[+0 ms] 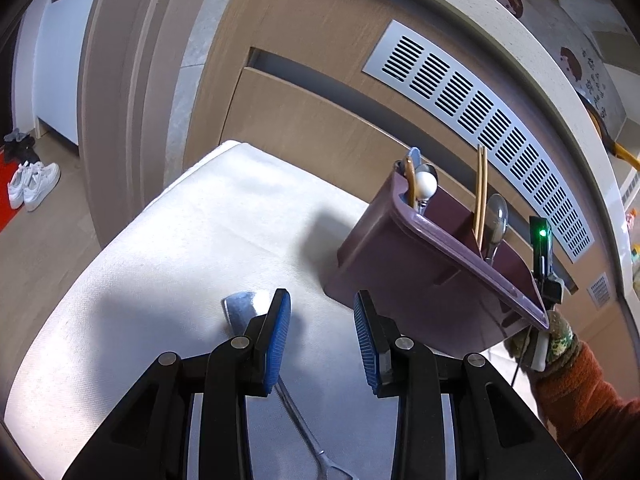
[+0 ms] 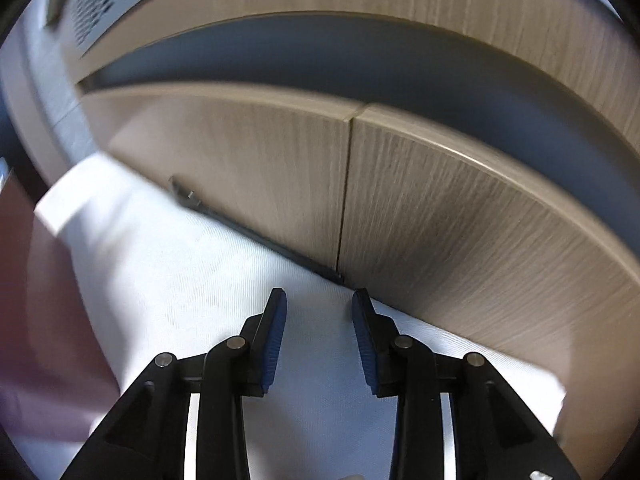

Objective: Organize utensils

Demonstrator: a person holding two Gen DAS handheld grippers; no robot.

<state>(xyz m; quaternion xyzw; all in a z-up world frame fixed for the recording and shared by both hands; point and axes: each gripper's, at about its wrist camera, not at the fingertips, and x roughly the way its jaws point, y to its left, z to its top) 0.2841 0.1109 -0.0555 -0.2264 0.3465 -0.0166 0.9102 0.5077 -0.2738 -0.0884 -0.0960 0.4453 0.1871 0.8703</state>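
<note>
Purple plastic caddy sits right of centre in the left wrist view, tilted, with its far end lifted off the white worktop. It already carries chopsticks, a steel spoon and a cluster of utensils at its upper end. A gloved hand is at its lower right corner, though whether it steadies the caddy I cannot tell.

One utensil is left out: a metal spatula lies flat on the worktop at lower centre, its handle running under the left gripper. Those jaws stand parted and empty, the blade just beside the left one, not between them.

The right gripper is also released, with nothing between its jaws, over bare cloth near the wooden cabinet; that view is blurred.

Risks from here, as I judge them:
- The tilted caddy may tip or spill if it is bumped.
- Closing the left jaws as they stand would miss the spatula.
- A thin, flat blade on cloth may slide rather than lift.
</note>
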